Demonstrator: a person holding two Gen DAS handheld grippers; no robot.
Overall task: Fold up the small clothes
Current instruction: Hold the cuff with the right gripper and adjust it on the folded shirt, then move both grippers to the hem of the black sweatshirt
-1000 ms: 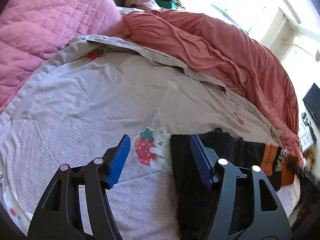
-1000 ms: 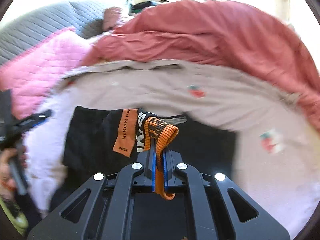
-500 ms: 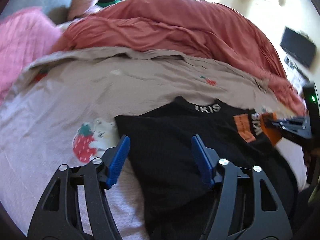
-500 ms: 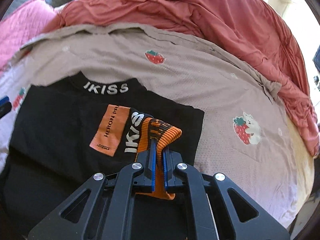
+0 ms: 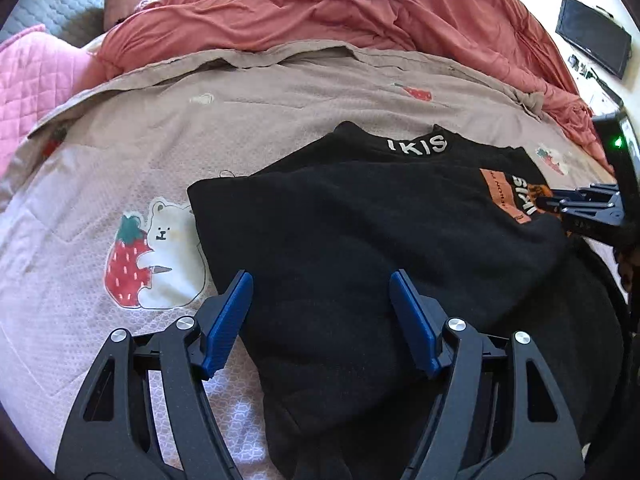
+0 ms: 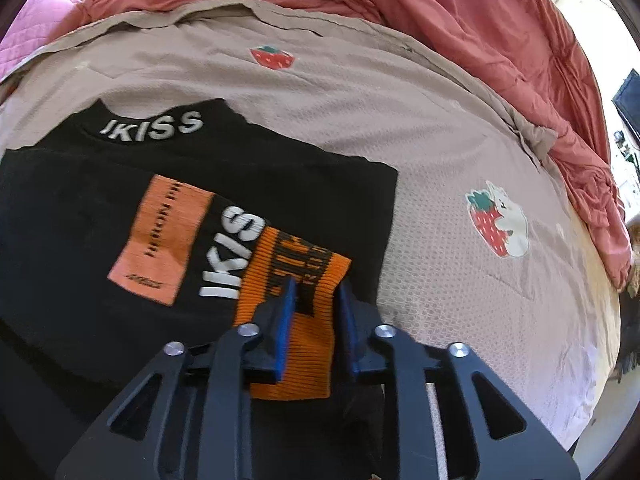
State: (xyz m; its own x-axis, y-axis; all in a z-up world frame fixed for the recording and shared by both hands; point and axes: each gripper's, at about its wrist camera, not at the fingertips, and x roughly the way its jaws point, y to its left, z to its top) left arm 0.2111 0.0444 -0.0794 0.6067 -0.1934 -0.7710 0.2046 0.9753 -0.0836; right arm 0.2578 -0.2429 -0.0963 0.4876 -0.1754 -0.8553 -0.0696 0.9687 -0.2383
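Left gripper (image 5: 322,316) is tipped steeply down over the bed, blue pads spread wide, nothing pinched; the near left part of the black sweater (image 5: 380,240) lies beneath the gap, untouched as far as I can see. Its jaws have just been opening further. Compared with a second back, this view has swung: then the sweater only peeked in at 4 o'clock, now it fills the middle and right, with the white "IKIS" collar lettering at 1 o'clock.

Over to the right gripper (image 6: 314,312), also angled sharply down, close over the cloth. A second ago it was clamped tight on the orange ribbed cuff (image 6: 296,280), lifted and bunched. Now the jaws have just been parting, and the cuff lies flat between the pads, which stand off either side of it. So: released, the cuff resting on the sweater's front beside the orange patch (image 6: 160,240) at 9 o'clock from the fingers. In the left view that same gripper shows at 3 o'clock, at the sweater's right edge.

The sweater sits on the beige strawberry-print blanket (image 6: 400,120), collar toward 12 o'clock, with the rumpled coral duvet (image 5: 320,8) heaped beyond and a pink quilted pillow (image 5: 36,80) at 10 o'clock.
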